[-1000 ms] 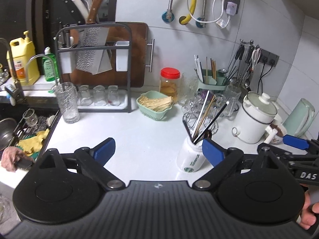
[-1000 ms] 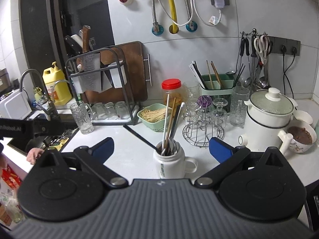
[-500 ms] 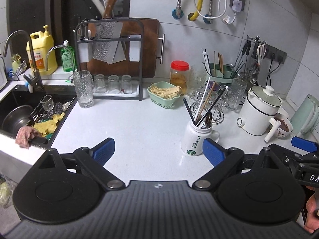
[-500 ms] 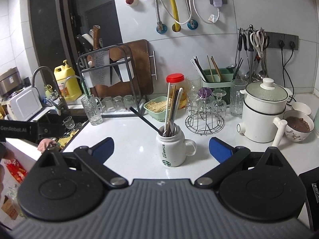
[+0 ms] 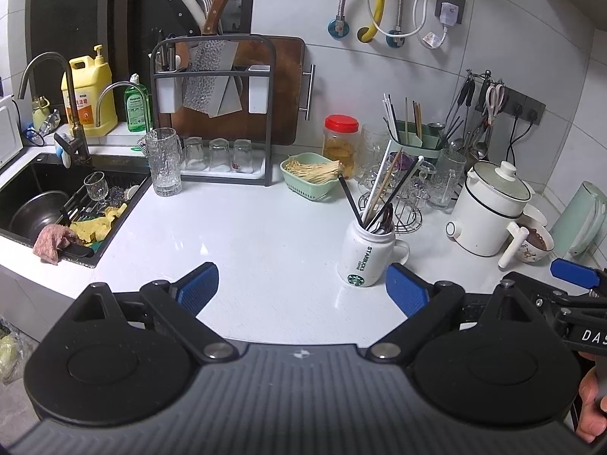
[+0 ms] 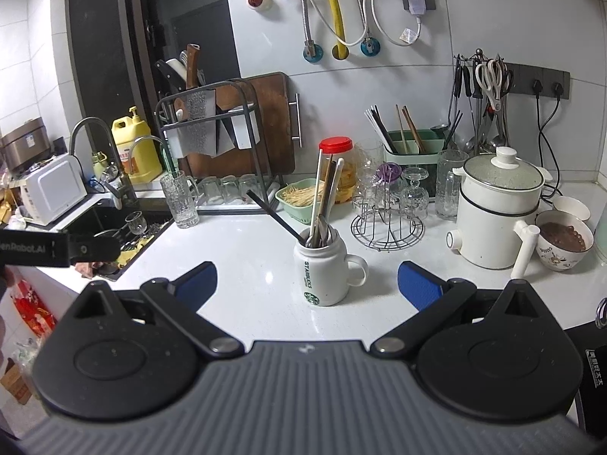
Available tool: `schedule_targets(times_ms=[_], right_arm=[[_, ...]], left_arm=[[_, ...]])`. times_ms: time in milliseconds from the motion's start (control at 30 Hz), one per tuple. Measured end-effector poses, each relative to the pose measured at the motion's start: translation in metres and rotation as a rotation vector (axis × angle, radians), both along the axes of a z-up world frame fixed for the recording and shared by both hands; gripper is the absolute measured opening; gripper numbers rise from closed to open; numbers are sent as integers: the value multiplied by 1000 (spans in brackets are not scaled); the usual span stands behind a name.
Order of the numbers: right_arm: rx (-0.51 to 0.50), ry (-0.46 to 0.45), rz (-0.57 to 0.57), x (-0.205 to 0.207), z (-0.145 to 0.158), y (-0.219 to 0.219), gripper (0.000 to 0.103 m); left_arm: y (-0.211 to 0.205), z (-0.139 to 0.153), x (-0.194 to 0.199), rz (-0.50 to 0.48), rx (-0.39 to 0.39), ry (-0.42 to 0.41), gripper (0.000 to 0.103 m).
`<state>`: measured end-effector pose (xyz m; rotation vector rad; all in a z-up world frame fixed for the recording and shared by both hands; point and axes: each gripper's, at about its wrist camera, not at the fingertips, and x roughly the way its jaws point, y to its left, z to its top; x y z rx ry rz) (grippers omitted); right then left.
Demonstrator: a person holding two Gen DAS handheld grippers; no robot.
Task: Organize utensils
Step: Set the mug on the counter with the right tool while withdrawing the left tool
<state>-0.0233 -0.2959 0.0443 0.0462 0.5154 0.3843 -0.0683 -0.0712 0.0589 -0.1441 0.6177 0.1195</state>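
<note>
Both my left gripper [image 5: 301, 288] and right gripper [image 6: 307, 282] are wide open and empty, Starbucks mug [image 6: 322, 273] of utensils [image 6: 322, 204] sitting near the worktop [image 5: 246, 235] front edge.

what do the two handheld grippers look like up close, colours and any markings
Both match: the left gripper and right gripper each have a ribbed grey body, black angular linkage arms with silver pivot bolts, round black discs, and fingers with blue textured pads. White lettering runs along each one's black side, only partly readable. No cables show. A bare hand shows at the edge, no sleeve visible.
</note>
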Motion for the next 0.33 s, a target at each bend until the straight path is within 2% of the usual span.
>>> schedule_targets(times_ms=[333], right_arm=[[-3,4,1,-5,-1,-8,103]], left_arm=[[-8,1,-7,0,8,-11,97]])
